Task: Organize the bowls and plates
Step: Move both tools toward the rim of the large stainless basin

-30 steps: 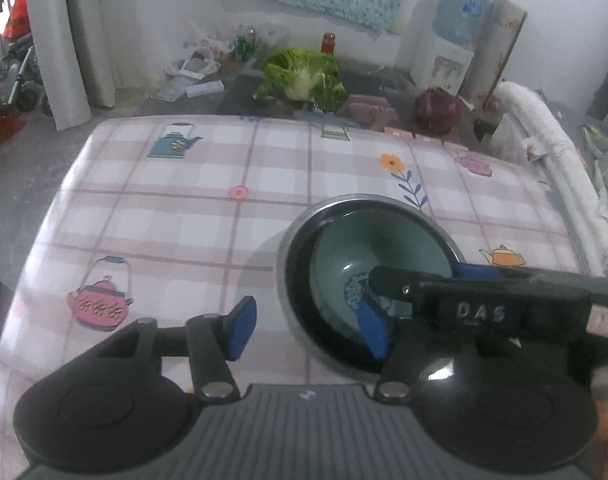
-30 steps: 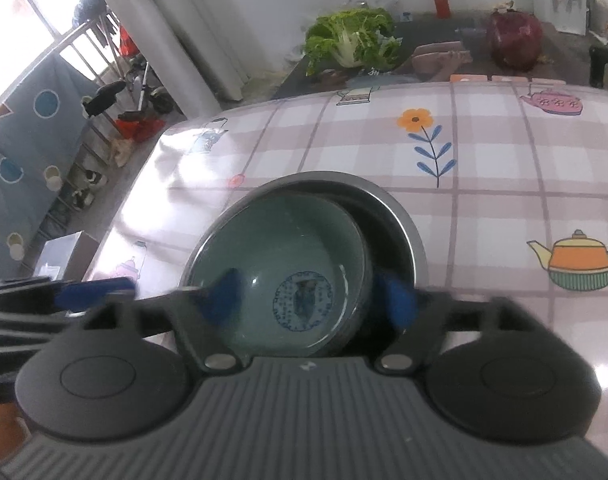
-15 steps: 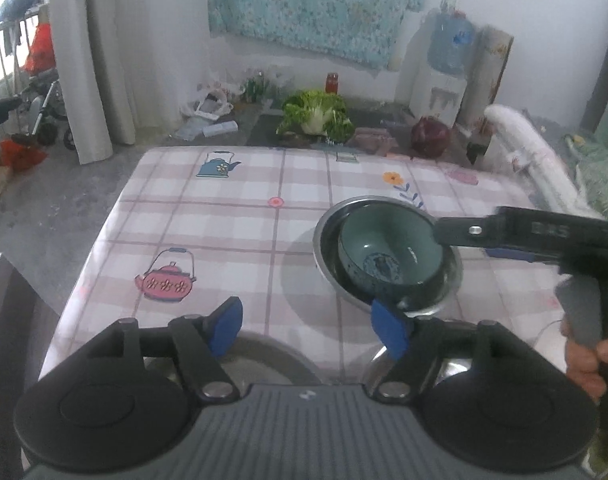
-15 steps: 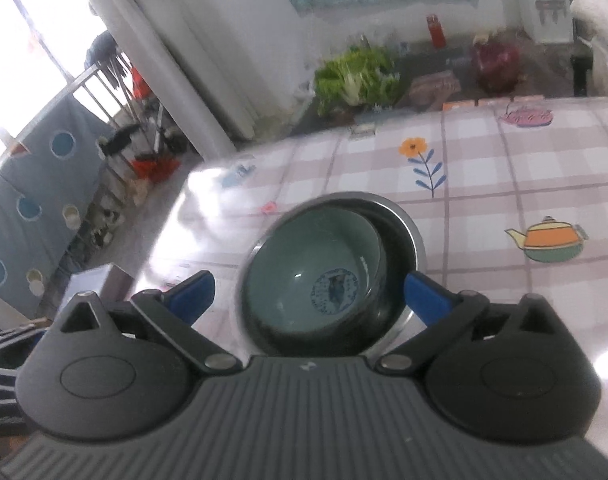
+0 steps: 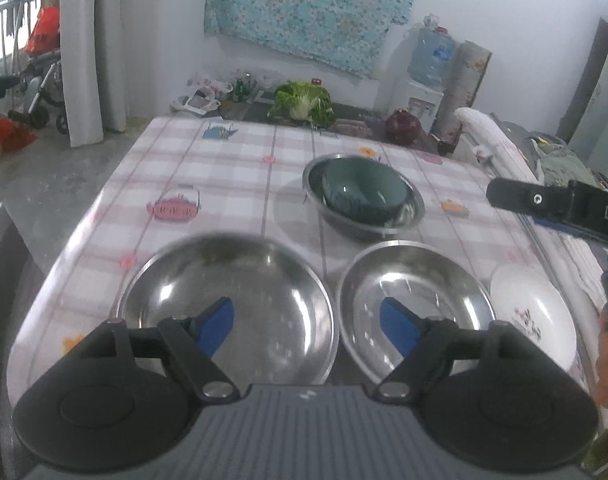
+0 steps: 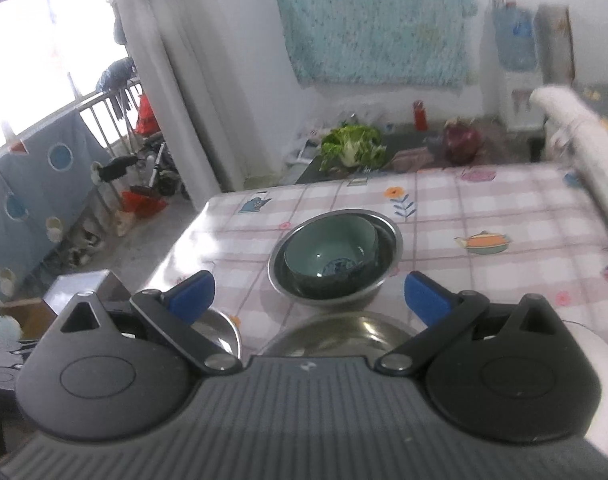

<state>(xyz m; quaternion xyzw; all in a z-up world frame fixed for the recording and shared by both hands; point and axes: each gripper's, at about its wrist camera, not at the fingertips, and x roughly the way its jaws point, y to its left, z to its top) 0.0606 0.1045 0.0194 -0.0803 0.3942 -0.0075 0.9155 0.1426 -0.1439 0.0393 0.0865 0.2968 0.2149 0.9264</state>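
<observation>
With the green bowl (image 5: 364, 192) nested in a steel bowl (image 5: 408, 220) at twelve o'clock, both grippers hang empty.
Left gripper (image 5: 306, 326) fingers are opening, right gripper (image 6: 308, 296) fingers wide; the next grasp probably needs a near steel bowl's (image 5: 228, 308) rim.

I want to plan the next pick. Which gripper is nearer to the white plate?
Right. In the left wrist view the right gripper hangs just above the white plate. The left gripper is over the two steel bowls beside it.
</observation>
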